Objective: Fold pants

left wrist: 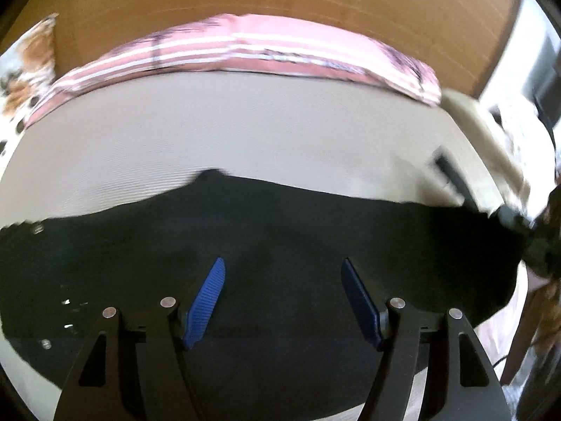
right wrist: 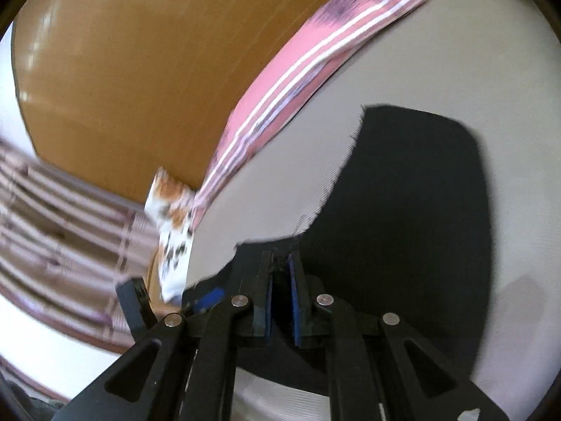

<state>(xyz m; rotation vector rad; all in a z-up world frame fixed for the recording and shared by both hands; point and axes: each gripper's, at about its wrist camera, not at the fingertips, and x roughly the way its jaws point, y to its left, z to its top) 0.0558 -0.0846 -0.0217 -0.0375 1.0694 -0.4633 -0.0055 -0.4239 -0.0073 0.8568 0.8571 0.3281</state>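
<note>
The black pants lie spread on the beige bed beneath the gaping, empty left tongs, while the right tongs pinch their edge.

Black pants, pink-striped cloth

Both views are pretty smeared, so the pink striped cloth has no readable pattern detail. The black pants run off the left edge in the left wrist view and slip under the gripper arms at the bottom. Stuff at the right edge is just blur. In the right wrist view the patterned fabric is a smudge, can't tell what it is.
</note>
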